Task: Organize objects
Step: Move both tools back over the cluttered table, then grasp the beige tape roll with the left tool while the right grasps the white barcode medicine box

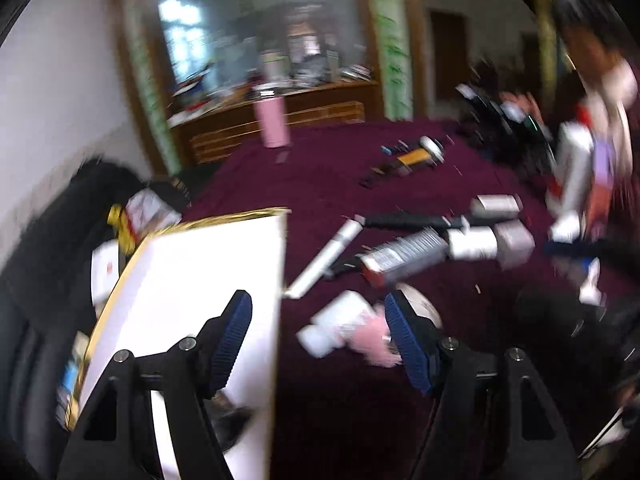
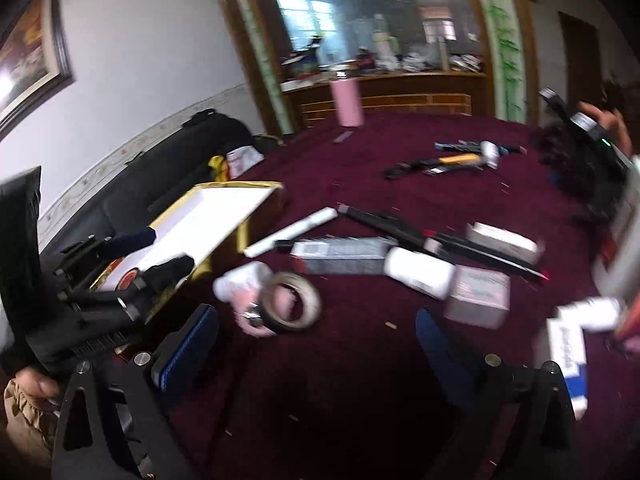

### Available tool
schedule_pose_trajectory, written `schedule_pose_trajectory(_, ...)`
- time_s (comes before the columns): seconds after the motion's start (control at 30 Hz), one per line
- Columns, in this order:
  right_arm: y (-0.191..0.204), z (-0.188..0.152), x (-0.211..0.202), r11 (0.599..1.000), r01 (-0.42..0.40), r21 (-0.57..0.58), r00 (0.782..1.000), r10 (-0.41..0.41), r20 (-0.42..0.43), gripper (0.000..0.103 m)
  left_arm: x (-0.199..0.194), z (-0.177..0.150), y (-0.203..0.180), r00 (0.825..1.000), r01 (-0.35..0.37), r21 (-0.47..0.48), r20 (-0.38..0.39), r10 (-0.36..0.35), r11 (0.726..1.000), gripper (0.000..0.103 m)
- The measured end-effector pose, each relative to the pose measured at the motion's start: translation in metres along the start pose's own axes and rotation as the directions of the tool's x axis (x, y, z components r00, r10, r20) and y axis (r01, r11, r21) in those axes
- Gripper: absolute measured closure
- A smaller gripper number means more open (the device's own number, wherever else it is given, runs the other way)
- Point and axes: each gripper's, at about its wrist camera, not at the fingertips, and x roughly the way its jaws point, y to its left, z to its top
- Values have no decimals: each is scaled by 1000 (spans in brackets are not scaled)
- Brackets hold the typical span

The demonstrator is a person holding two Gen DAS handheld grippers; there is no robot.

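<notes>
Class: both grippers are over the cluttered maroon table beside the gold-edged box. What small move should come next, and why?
Probably lower the open right gripper onto the tape roll. Its jaws are empty, and the roll lies loose just ahead, close to the gold-edged box.

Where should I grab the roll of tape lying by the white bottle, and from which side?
Grip the brown tape roll across one wall of its ring, one finger in the open core and one outside, coming down from above. It seems to lie tilted against the small white bottle, so the side away from the bottle looks freer.
</notes>
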Motion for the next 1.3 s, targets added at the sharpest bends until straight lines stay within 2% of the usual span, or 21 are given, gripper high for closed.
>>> schedule_pose_trajectory(0.1,-15,-8,-5,998,50,27,999,-50,-3,1,16,-2,-31,998,52,116,-34,-49,992,35)
schedule_pose_trajectory(0.2,-28,-14,-8,996,64,66,998,-63,-14,1,35,-4,-45,996,69,168,-68,-58,983,35)
schedule_pose_trajectory(0.4,-45,-18,-4,992,47,116,999,-45,-27,1,72,-5,-49,988,95,149,-132,-76,984,35)
schedule_pose_trajectory(0.47,-47,-19,-4,991,49,124,999,-46,-27,1,76,-2,-47,990,80,144,-127,-62,986,34)
schedule_pose_trajectory(0.53,-48,-19,-4,990,46,131,999,-43,-24,1,77,1,-43,987,106,112,-129,-92,988,35)
schedule_pose_trajectory(0.6,-48,-19,-3,990,43,136,999,-40,-26,1,76,4,-35,986,123,68,-121,-114,990,47)
schedule_pose_trajectory(0.67,-47,-19,-2,990,34,138,999,-31,-25,1,76,7,-30,988,106,57,-121,-99,993,81)
schedule_pose_trajectory(0.73,-45,-18,-2,991,25,133,1000,-23,-20,1,77,9,-27,978,152,41,-149,-144,988,94)
schedule_pose_trajectory(0.77,-44,-17,-2,991,22,130,1000,-19,-18,1,80,8,-27,976,142,51,-177,-131,989,94)
schedule_pose_trajectory(0.83,-41,-16,-2,992,11,124,1000,-9,-14,1,78,5,-29,979,121,87,-178,-104,989,94)
schedule_pose_trajectory(1.1,-38,-17,-3,993,7,116,1000,-5,-13,1,70,-1,-22,957,181,81,-244,-157,980,93)
schedule_pose_trajectory(1.13,-39,-17,-3,993,8,119,1000,-7,-14,1,70,-2,-22,954,190,79,-251,-165,979,91)
schedule_pose_trajectory(1.2,-40,-18,-4,992,9,123,1000,-7,-13,1,69,-5,-26,945,218,74,-263,-192,973,81)
schedule_pose_trajectory(1.3,-40,-18,-4,992,8,123,1000,-6,-15,1,68,-10,-31,952,196,89,-257,-168,976,79)
